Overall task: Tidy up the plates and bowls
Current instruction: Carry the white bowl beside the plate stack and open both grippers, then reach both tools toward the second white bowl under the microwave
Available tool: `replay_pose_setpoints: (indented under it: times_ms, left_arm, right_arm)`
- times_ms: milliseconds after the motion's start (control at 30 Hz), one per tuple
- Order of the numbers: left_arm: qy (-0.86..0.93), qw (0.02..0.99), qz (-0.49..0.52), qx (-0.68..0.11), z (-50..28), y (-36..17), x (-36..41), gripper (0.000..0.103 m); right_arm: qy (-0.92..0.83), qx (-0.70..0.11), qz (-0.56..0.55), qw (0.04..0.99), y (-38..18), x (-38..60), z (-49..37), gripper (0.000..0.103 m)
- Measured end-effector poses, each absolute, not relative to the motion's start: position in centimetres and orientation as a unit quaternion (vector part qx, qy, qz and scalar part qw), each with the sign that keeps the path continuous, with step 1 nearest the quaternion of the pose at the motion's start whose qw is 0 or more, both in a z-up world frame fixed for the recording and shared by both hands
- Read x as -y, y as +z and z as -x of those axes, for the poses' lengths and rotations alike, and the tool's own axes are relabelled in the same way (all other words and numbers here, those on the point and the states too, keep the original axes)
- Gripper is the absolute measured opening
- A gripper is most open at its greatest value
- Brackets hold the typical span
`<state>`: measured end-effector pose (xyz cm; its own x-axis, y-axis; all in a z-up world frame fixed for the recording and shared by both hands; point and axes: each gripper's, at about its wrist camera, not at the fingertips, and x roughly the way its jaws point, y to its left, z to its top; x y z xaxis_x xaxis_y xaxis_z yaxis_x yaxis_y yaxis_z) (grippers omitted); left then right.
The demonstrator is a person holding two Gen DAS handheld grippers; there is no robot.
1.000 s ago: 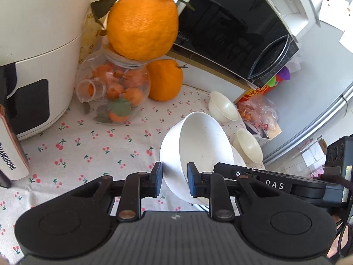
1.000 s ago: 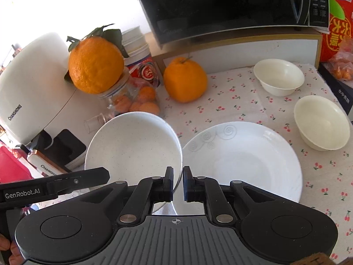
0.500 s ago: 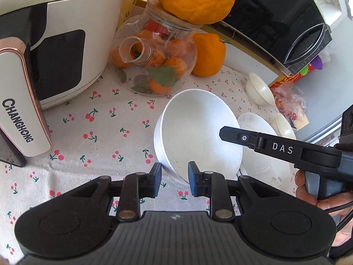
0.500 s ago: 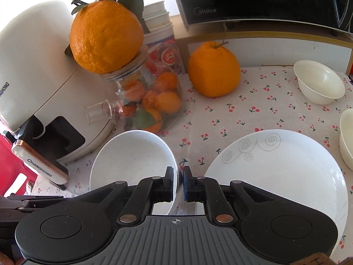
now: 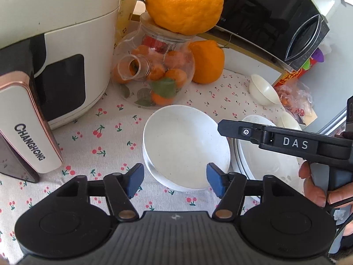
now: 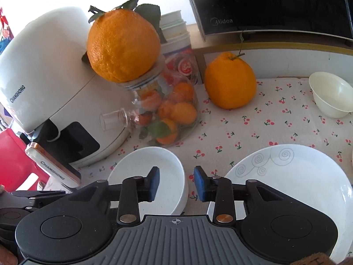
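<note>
On the cherry-print tablecloth (image 5: 106, 137), right in front of both tongs, we've got the white bowl (image 5: 185, 145) sitting flat on its base, just beside the big white plate (image 6: 293, 181) with the swirl pattern – in the left wrist view the two rims look like they nearly touch, but we can't tell if they actually do.

The left gripper (image 5: 174, 181) is spread wide. Its jaws have just been opening, and the near rim of the bowl sits in the gap between the blue pads without either pad pressing on it. So nothing's pinched there.

Same story with the right gripper (image 6: 175, 183): jaws apart, just been opening too. The bowl's right-hand rim lies in that gap – one pad hangs over the inside of the bowl, the other over the strip of cloth between bowl and plate. Neither pad is squeezing anything as far as we can see.

Behind the bowl there's a glass jar (image 6: 167, 114) full of small oranges with a big orange (image 6: 122, 44) balanced on its lid, plus a white air fryer (image 5: 55, 55) off to the left. Two small cream bowls (image 6: 331, 95) sit well apart from all this, over at the far right by the microwave (image 6: 275, 6).
</note>
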<state>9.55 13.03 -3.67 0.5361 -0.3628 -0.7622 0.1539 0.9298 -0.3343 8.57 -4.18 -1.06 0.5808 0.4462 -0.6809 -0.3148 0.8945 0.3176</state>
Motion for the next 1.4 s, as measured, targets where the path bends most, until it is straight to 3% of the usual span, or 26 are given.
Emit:
replay_pose_setpoints:
  times_ms: [133, 400, 867, 1400]
  left_arm:
    - [-0.15, 0.874, 0.108, -0.449, -9.8, -2.9, -12.5, 0.073]
    - [-0.174, 0.887, 0.085, -0.419, -10.3, -1.5, -8.6, 0.09]
    - [-0.223, 0.891, 0.053, -0.392, -12.7, -0.6, 1.7, 0.102]
    - [-0.262, 0.876, 0.082, -0.397, -17.6, -3.2, 9.4, 0.099]
  right_arm:
    - [0.216, -0.383, -0.076, 0.895, 0.4, 5.4, -7.9, 0.066]
    - [0.173, -0.351, -0.098, 0.915, 3.1, 10.1, -7.5, 0.082]
    - [0.055, -0.336, -0.171, 0.925, 4.5, 21.6, -7.7, 0.091]
    - [-0.043, -0.363, -0.251, 0.896, 0.8, 30.9, -8.7, 0.093]
